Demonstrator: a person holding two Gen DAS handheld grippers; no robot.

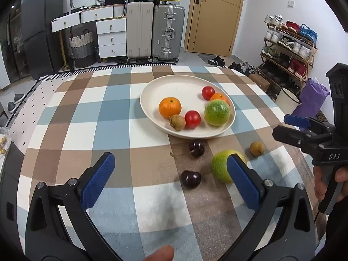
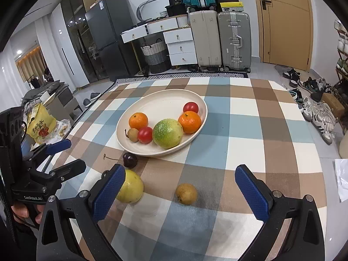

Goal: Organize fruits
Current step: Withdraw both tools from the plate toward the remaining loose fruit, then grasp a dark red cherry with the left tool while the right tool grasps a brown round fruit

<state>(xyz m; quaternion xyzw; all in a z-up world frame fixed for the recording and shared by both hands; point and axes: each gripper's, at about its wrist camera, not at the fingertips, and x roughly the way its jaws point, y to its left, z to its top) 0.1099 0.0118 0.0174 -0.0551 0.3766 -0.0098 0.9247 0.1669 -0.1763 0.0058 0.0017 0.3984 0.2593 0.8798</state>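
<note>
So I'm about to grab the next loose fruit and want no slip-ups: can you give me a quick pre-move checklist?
1. Left gripper open, nothing held: ok.
2. Right gripper open, nothing held: ok.
3. Plate has bare space at its far side: ok.
4. Small brown fruit lies free between the right pads: ok.
5. Loose green fruit partly hidden by a left finger; touching: cannot tell.
6. Cherries off the plate: not ok.
</note>
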